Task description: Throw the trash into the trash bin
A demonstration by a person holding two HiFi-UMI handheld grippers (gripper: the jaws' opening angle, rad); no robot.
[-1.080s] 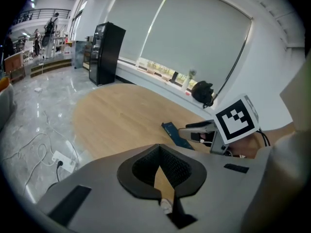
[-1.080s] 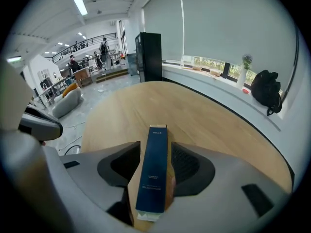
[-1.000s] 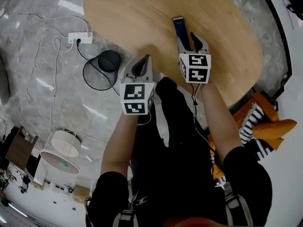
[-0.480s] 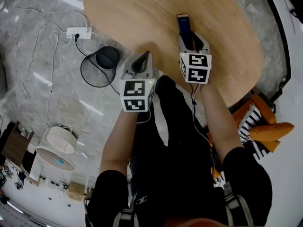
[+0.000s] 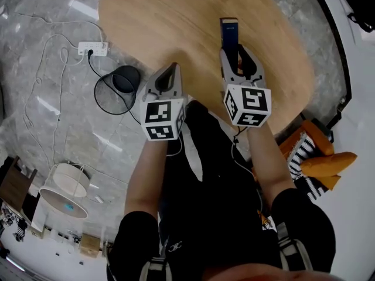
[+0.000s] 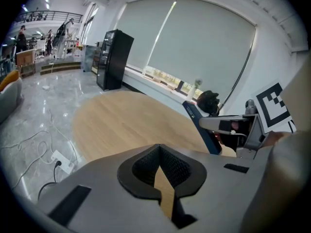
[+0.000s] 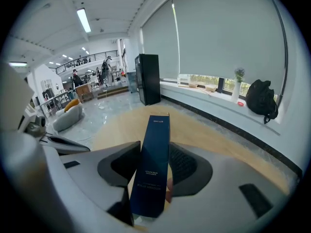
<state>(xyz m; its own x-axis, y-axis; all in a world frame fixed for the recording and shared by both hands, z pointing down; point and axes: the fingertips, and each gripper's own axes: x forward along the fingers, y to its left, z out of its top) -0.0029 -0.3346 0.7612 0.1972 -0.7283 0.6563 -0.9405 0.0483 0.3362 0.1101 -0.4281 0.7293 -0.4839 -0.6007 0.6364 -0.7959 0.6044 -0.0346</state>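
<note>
A long dark blue box [image 5: 229, 36] sticks out forward from my right gripper [image 5: 235, 50], which is shut on it above the near part of the round wooden table [image 5: 176, 16]. In the right gripper view the box [image 7: 153, 169] stands tilted between the two jaws. My left gripper [image 5: 173, 68] hovers at the table's near left edge, shut with nothing in it [image 6: 159, 148]. The black wire trash bin [image 5: 116, 89] stands on the floor to the left of the table, just left of my left gripper. From the left gripper view the box [image 6: 200, 125] shows at right.
A white power strip [image 5: 92, 48] with cables lies on the marble floor beyond the bin. A round white lamp shade [image 5: 63, 187] stands at lower left. Orange and striped cushions [image 5: 319, 160] lie at right. The person's legs fill the middle.
My right gripper with the box has risen closer to the head camera and drifted slightly right. The left gripper has shifted a little left, toward the bin.
</note>
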